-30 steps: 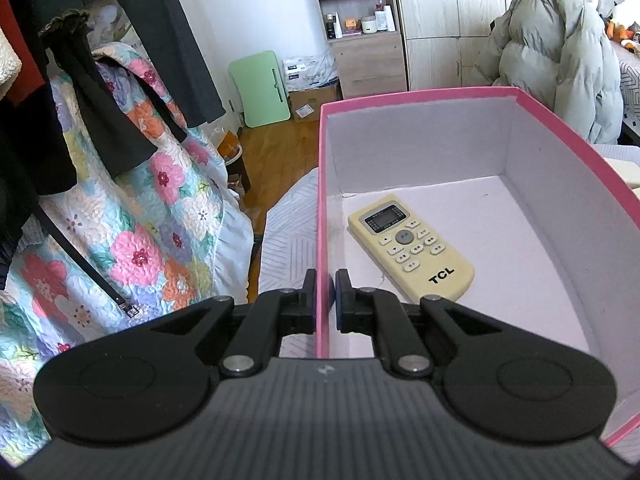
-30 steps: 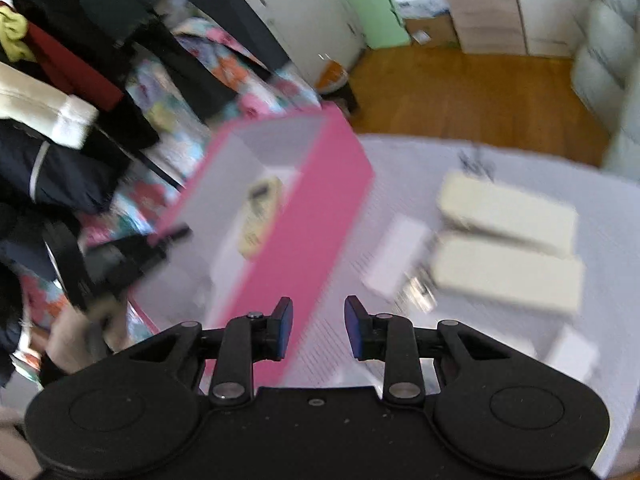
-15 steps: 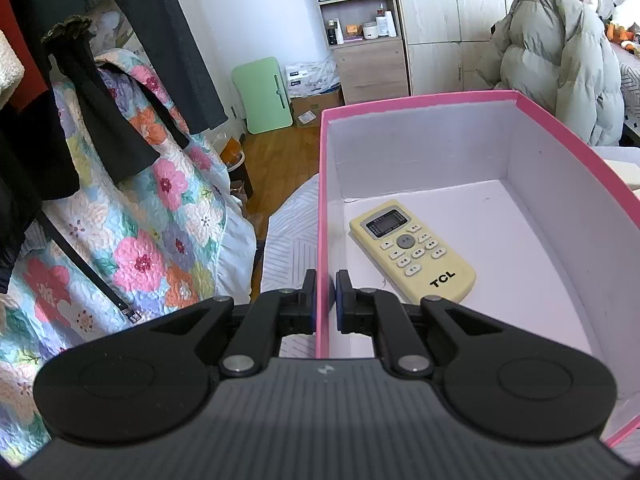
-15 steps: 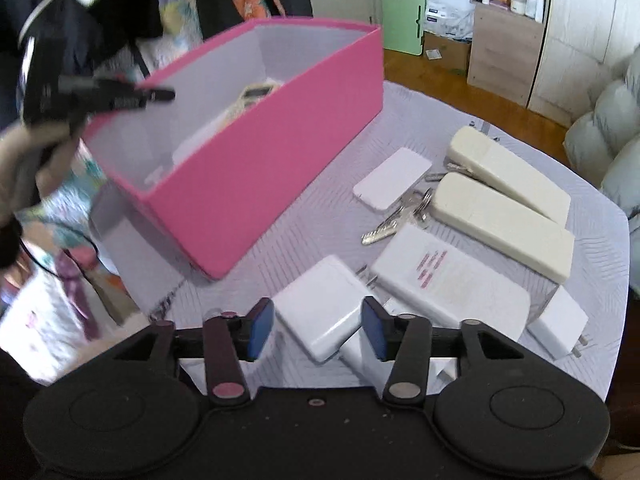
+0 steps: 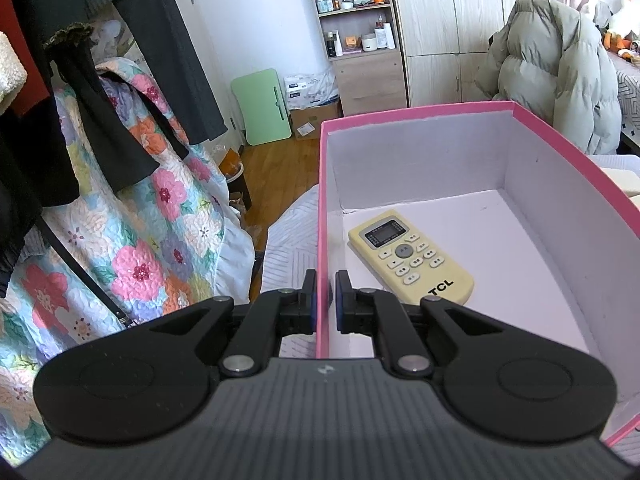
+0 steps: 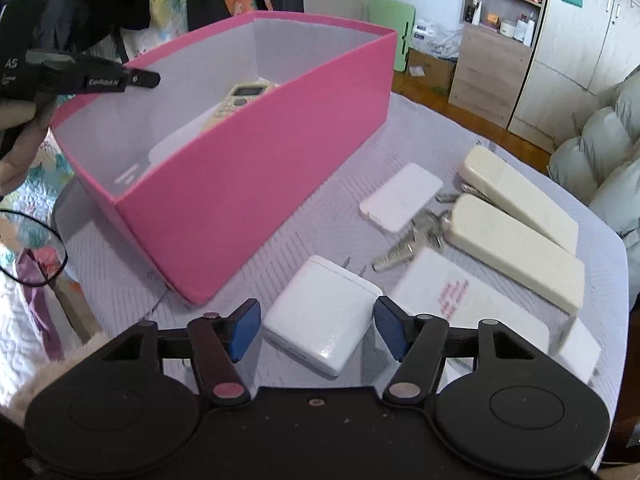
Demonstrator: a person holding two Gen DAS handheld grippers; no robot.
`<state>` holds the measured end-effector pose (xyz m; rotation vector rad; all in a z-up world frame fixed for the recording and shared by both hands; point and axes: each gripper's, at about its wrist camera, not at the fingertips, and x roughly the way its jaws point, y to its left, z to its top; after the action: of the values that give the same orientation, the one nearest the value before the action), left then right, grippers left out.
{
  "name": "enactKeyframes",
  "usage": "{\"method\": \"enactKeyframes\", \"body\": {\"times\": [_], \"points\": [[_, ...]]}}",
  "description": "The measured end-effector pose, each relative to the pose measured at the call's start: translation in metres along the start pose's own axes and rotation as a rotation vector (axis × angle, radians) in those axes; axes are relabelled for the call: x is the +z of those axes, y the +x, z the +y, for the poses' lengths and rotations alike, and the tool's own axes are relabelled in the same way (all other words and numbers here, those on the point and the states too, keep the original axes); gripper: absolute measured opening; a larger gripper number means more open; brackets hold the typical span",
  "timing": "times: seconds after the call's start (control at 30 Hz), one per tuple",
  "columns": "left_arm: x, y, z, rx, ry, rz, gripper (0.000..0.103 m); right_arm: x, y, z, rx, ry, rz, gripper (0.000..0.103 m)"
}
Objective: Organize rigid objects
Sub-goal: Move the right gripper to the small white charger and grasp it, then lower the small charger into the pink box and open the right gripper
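Between the opening right hand-held gripper (image 6: 316,330) pads, untouched white charger (image 6: 322,316), prongs apparently pointing away.

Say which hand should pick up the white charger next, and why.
Right. The right gripper already straddles the charger, its jaws opening with the charger between them but not yet pinched. The left gripper is shut on the pink box wall, steadying it.

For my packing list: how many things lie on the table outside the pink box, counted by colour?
White: 4, charger, flat case, printed box, small block
Cream: 2, nearer long case, farther long case
Metal: 1, keys
Total outside the pink box: 7
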<state>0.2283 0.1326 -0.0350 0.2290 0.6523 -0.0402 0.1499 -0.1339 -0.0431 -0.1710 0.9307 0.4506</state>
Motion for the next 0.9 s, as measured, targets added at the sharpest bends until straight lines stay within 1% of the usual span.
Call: {"method": "enactKeyframes", "body": {"times": [0.03,0.1,0.17,0.23,0.27,0.3,0.37,0.4,0.47,0.53,0.63,0.7,0.83,0.9], "points": [[0.000,0.000,0.001,-0.001,-0.003,0.000,0.007,0.000,0.000,0.002,0.001,0.009,-0.005,0.070],[-0.001,-0.001,0.001,-0.004,-0.007,-0.005,0.007,0.002,0.002,0.006,-0.026,0.026,0.003,0.070],[-0.001,-0.001,0.001,-0.002,-0.007,-0.005,0.007,0.002,0.006,0.010,-0.040,0.050,0.035,0.071],[-0.001,-0.001,0.002,-0.002,-0.007,-0.003,0.007,0.000,0.014,0.008,-0.038,0.108,0.068,0.072],[-0.001,-0.001,0.001,-0.001,-0.006,-0.004,0.007,0.000,0.020,0.005,-0.035,0.142,0.087,0.075],[-0.001,-0.001,0.001,-0.002,-0.006,-0.004,0.007,0.001,0.023,0.003,-0.045,0.170,0.069,0.073],[0.000,-0.001,0.001,0.008,0.000,-0.003,0.007,0.005,0.027,-0.001,-0.069,0.216,0.051,0.073],[0.000,0.000,0.001,0.008,0.002,-0.003,0.007,0.007,0.029,-0.005,-0.064,0.239,0.037,0.068],[0.000,0.000,0.000,0.009,-0.001,-0.001,0.007,0.008,0.029,-0.010,-0.058,0.271,0.027,0.067],[0.000,0.000,-0.001,0.013,0.004,0.000,0.007,0.007,0.025,-0.012,-0.047,0.275,0.015,0.067],[0.000,0.000,-0.002,0.012,0.008,-0.005,0.007,0.010,0.010,-0.015,-0.037,0.289,-0.015,0.066],[0.000,-0.001,-0.002,0.012,0.006,-0.011,0.007,0.015,-0.005,-0.018,-0.039,0.293,-0.054,0.066],[-0.001,-0.003,-0.003,0.018,0.012,-0.026,0.007,0.034,-0.040,-0.021,-0.039,0.285,-0.142,0.066],[-0.001,-0.003,-0.002,0.015,0.008,-0.028,0.007,0.047,-0.055,-0.018,-0.024,0.268,-0.187,0.067]]}}
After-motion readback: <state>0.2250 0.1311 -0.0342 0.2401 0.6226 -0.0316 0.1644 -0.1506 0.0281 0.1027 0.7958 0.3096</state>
